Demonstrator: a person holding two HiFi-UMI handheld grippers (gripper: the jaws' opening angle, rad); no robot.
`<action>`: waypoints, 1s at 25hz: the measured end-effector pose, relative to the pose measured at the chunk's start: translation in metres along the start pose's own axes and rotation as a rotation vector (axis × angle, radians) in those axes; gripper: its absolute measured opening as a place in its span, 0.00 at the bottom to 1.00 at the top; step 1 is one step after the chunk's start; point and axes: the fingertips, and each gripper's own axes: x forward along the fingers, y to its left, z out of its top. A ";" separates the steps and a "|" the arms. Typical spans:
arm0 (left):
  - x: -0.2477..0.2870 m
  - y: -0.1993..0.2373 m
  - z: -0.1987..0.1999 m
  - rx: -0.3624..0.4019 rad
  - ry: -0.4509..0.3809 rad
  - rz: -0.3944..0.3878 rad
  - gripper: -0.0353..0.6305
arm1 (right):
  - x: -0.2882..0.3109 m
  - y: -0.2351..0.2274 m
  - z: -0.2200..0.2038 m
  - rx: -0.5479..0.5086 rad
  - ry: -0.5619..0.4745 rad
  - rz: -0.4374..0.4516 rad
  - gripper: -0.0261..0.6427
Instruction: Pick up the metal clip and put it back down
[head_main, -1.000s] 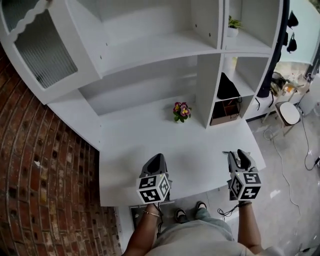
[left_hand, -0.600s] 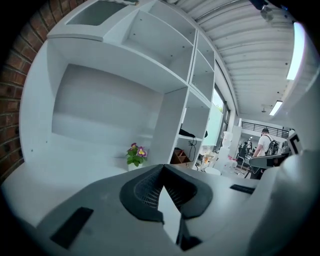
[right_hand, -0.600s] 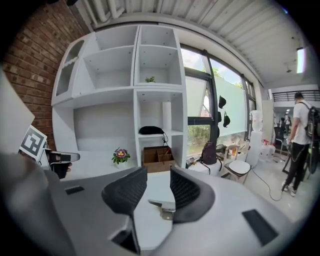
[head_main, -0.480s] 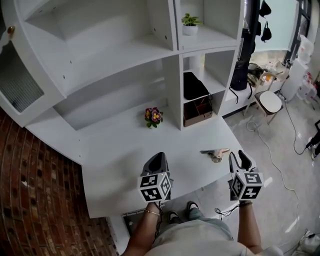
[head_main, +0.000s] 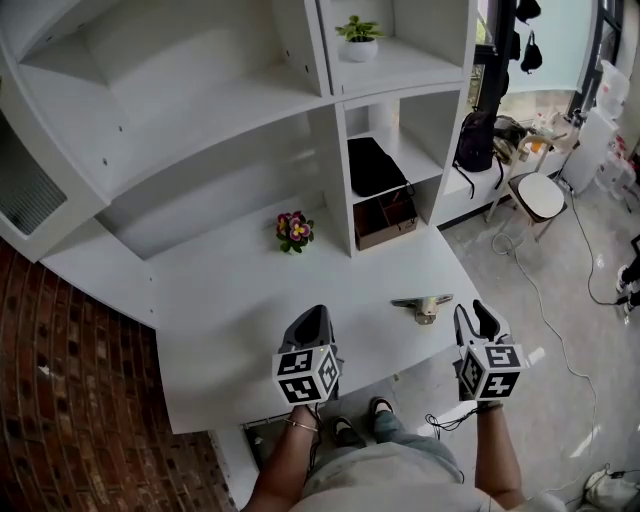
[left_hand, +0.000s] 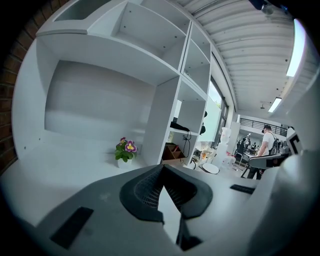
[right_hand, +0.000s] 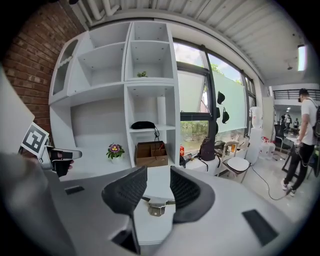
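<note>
Head view looks down over the person's forearms at a white desk (head_main: 240, 330), with the left gripper (head_main: 313, 318) low over its near edge and the right gripper (head_main: 474, 312) over the desk's near right corner. In the left gripper view the left gripper (left_hand: 162, 172) has its ribbed pads pressed together at the tips with nothing between them. In the right gripper view the right gripper (right_hand: 158, 175) has its jaws spread apart and holds nothing.

The metal clip (head_main: 424, 304) lies flat on the desk just ahead of the right gripper and a little to its left, apart from the jaws. The right gripper view shows the metal clip (right_hand: 157, 206) through the gap between the two pads, resting on the white surface.

Farther back, a small pot of purple and yellow flowers (head_main: 293, 230) stands on the desk beside the upright of a white shelf unit (head_main: 330, 150). A brown box (head_main: 384, 218) sits in the lowest right compartment, a black bag (head_main: 372, 165) on the shelf above it, and a green potted plant (head_main: 357, 38) higher up. A brick wall (head_main: 60, 400) runs along the left.
</note>
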 end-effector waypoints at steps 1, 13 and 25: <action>0.001 0.001 -0.004 -0.004 0.006 0.008 0.07 | 0.003 0.000 -0.003 -0.008 0.011 0.010 0.26; 0.003 0.029 -0.066 -0.067 0.104 0.127 0.07 | 0.040 0.000 -0.047 -0.178 0.171 0.123 0.26; -0.002 0.053 -0.110 -0.101 0.164 0.201 0.07 | 0.077 0.004 -0.105 -0.495 0.352 0.254 0.25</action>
